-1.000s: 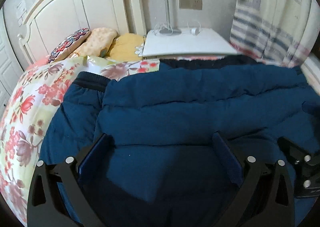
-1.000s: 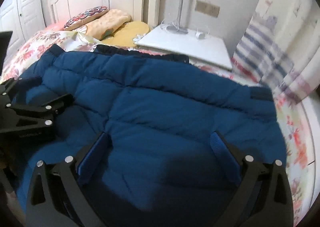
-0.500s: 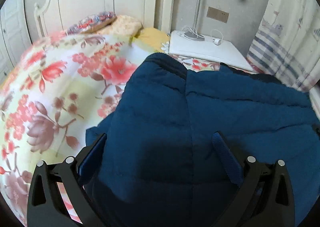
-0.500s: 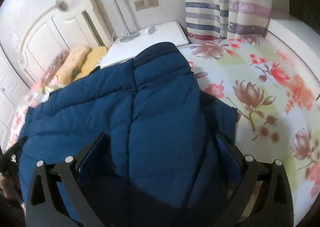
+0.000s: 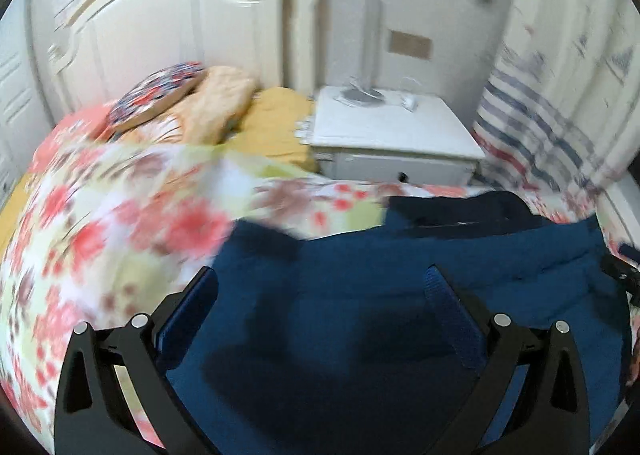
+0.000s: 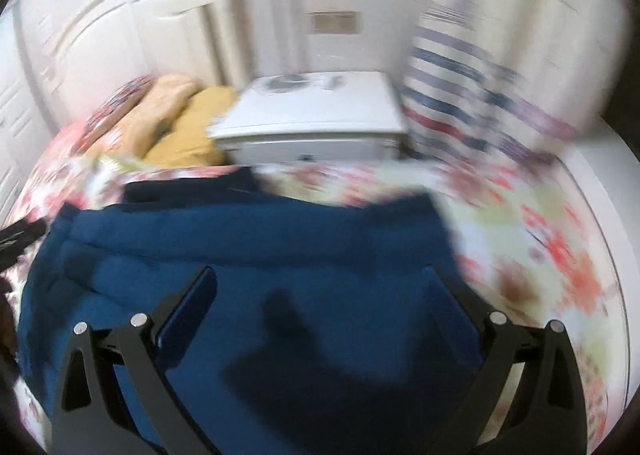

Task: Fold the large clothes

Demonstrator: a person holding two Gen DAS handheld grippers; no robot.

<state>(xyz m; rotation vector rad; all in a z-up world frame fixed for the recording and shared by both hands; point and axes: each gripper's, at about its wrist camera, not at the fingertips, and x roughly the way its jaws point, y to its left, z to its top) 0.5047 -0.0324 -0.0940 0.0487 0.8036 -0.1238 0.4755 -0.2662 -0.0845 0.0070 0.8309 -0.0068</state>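
A dark blue padded jacket (image 5: 400, 295) lies spread on the floral bedspread (image 5: 100, 235); it also shows in the right wrist view (image 6: 260, 255). My left gripper (image 5: 320, 295) hovers over the jacket's left part, jaws wide apart, nothing between them. My right gripper (image 6: 320, 295) hovers over the jacket's right part, also wide open and empty. A black part of the right gripper shows at the right edge of the left wrist view (image 5: 620, 275). Both views are motion-blurred.
A white nightstand (image 5: 392, 135) with a lamp base and cable stands beyond the bed. Pillows (image 5: 208, 107) lie against the white headboard (image 5: 180, 15). A striped curtain (image 5: 552, 115) hangs at the right. A white ledge (image 6: 600, 183) borders the bed's right side.
Both views swung back to face the headboard. The jacket's raised side parts, seen half a second ago, now lie lower and flatter. Both grippers stay open.
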